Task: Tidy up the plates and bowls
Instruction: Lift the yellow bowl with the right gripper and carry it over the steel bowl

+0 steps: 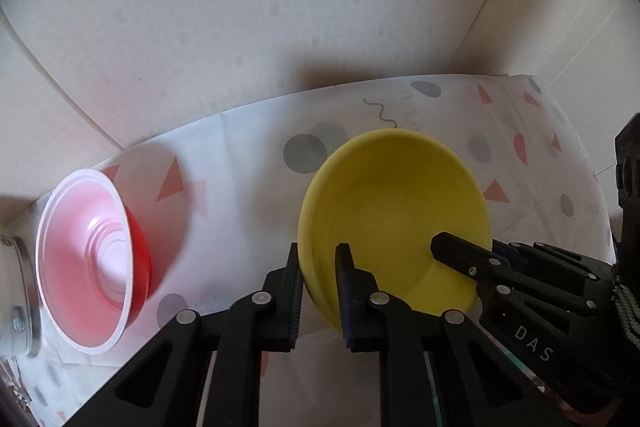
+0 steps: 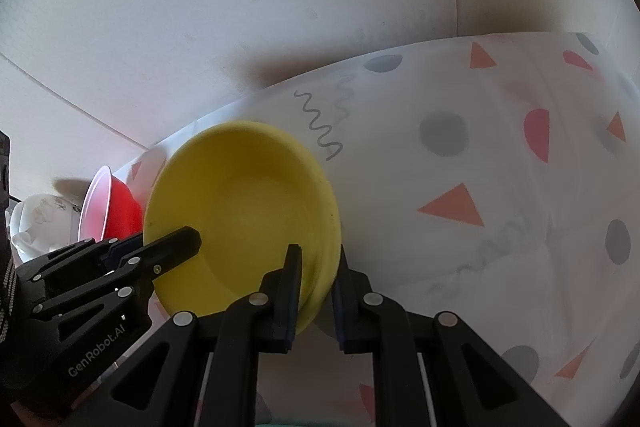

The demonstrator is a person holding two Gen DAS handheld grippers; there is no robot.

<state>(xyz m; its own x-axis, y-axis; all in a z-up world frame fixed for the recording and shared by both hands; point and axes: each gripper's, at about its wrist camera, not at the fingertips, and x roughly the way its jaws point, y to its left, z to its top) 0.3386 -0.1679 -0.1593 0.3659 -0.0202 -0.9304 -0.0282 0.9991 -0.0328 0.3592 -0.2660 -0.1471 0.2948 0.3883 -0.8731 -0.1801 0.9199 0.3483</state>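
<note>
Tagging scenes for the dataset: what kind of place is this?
Probably a home table set in a corner. A white cloth printed with grey dots and pink triangles covers it, plain pale walls meet behind, and a yellow plastic bowl and a red bowl with white inside sit there.

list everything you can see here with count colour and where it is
yellow bowl: 1, yellow, middle of the tablecloth, rim clamped on two opposite sides
red bowl: 1, red outside, white rim and pinkish inside, on the cloth to the left of the yellow bowl, apart from it
tablecloth: 1, white with grey dots, coral triangles and grey squiggles, covering the table
wall: beige, faint pattern, behind the table
white crumpled items: white, far left beyond the red bowl, too unclear to name
left gripper: 1, black, shut on the yellow bowl's left rim
right gripper: 1, black, shut on the yellow bowl's right rim
</note>
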